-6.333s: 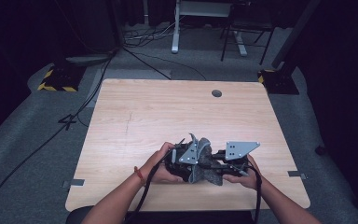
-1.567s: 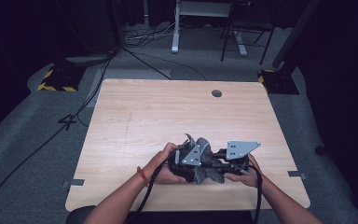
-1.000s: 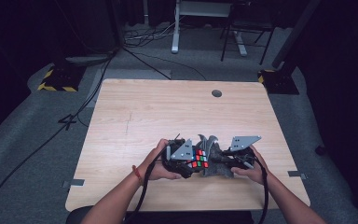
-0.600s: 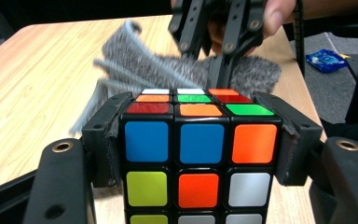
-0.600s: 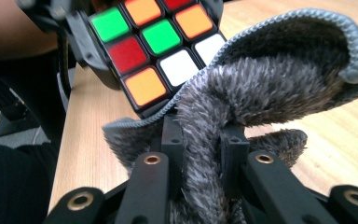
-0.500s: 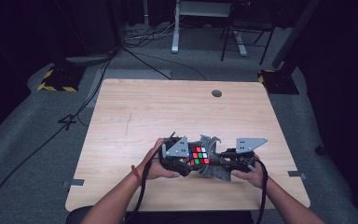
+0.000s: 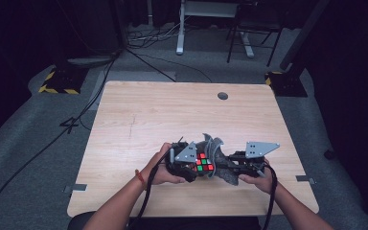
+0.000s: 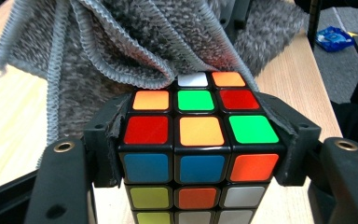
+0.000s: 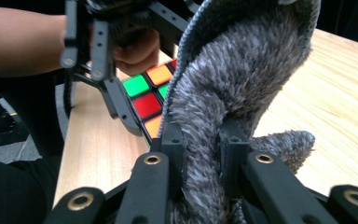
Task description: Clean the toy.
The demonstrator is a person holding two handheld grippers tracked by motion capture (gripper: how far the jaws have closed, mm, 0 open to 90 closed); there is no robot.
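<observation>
High view: both grippers meet near the front of the pale wooden tabletop. Left gripper view: jaws clamp a multicoloured puzzle cube under a fuzzy grey cloth. Right gripper view: jaws pinch that cloth

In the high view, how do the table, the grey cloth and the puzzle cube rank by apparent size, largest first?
1. Table, by far the largest.
2. Grey cloth, partly hidden by the tongs.
3. Puzzle cube, smallest; only its top face shows.
</observation>
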